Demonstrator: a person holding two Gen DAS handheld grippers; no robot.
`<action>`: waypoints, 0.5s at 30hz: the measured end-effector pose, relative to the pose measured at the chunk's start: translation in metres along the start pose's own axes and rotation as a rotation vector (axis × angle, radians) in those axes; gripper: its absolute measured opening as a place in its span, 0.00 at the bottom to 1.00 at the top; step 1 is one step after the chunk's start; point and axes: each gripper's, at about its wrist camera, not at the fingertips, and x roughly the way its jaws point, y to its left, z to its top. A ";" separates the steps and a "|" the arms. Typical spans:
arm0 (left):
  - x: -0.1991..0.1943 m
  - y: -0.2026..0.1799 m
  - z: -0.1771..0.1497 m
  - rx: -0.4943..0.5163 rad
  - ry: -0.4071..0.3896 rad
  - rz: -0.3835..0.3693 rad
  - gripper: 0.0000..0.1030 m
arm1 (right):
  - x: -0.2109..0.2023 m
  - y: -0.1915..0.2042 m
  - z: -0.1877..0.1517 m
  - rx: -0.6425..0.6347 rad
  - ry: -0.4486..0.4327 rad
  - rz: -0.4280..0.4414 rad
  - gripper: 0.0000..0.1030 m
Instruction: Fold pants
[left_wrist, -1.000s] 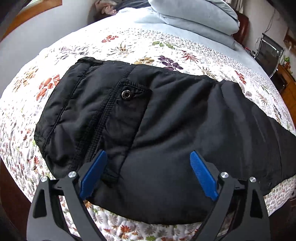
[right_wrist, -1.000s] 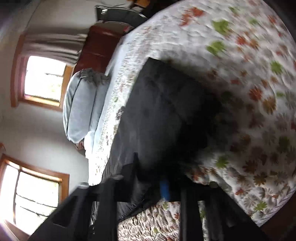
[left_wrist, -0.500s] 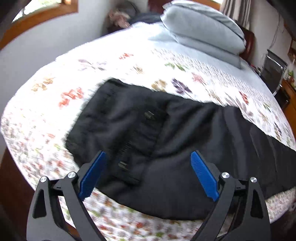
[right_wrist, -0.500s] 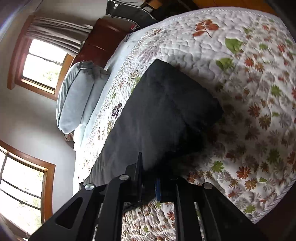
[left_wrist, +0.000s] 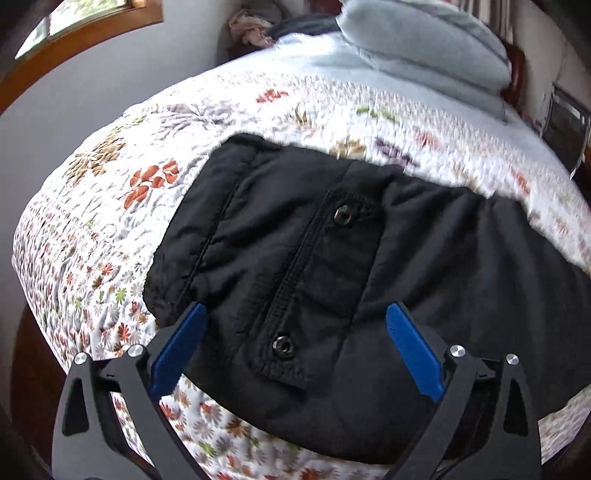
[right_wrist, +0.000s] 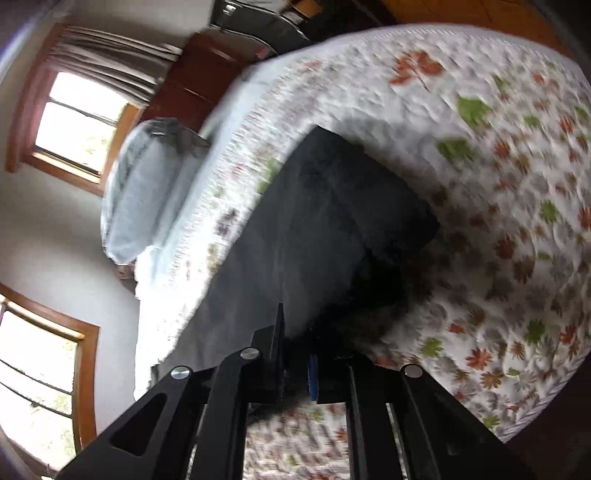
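Observation:
Black pants (left_wrist: 332, 266) lie flat across a floral quilt (left_wrist: 110, 206), waistband to the left with two snap buttons showing. My left gripper (left_wrist: 295, 343) is open, its blue-padded fingers (left_wrist: 177, 343) spread just above the waist end near the bed's front edge. In the right wrist view the pants (right_wrist: 325, 229) stretch away as a long dark strip ending in a leg hem. My right gripper (right_wrist: 295, 365) is shut on the pants' near edge, with dark cloth pinched between the jaws.
Grey pillows (left_wrist: 424, 48) lie at the head of the bed. A dark wooden headboard (right_wrist: 207, 74) and windows (right_wrist: 77, 122) stand beyond. The quilt's edge (right_wrist: 546, 413) drops off close to the right gripper. A dark chair (left_wrist: 569, 125) stands at the far right.
The left gripper has moved closer and lower over the waist end, still open. The right gripper has stayed shut on the pants while its view swung a little.

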 end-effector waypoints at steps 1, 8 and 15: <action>-0.008 -0.002 0.001 -0.015 -0.021 -0.013 0.95 | 0.000 -0.005 -0.001 0.011 0.002 0.008 0.09; -0.033 -0.037 -0.001 0.021 -0.085 -0.131 0.95 | 0.001 -0.010 -0.004 0.036 0.012 0.017 0.20; 0.001 -0.047 -0.017 0.060 0.007 -0.109 0.95 | 0.011 -0.031 -0.008 0.137 0.022 0.058 0.34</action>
